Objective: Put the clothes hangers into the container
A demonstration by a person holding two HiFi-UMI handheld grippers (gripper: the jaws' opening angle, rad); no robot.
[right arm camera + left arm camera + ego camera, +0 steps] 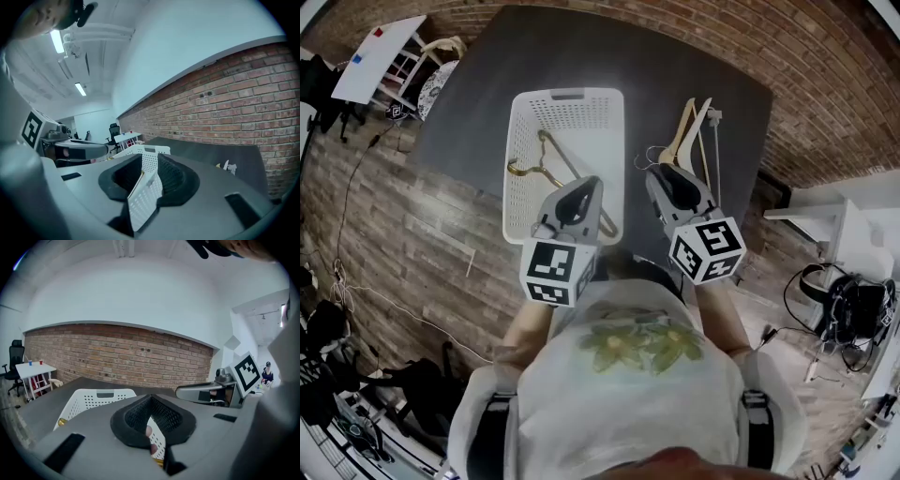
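**One hanger in; snags ahead**

Head view: wooden hanger (546, 155) in the basket (565, 101); pale hangers (689, 131) beside it, overlapping, so one may drag another.
Left gripper view: left gripper (152, 427) parted, empty.
Right gripper view: right gripper (146, 183) parted, empty, facing the basket wall; a swing could shove it.

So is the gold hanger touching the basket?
Touching. The head view shows the gold hanger lying inside the basket, resting on its floor.

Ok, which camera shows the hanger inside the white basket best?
The head view: the hanger lies in the basket, seen from above. The left gripper view catches only a gold bit; the right gripper view shows just the basket's wall.
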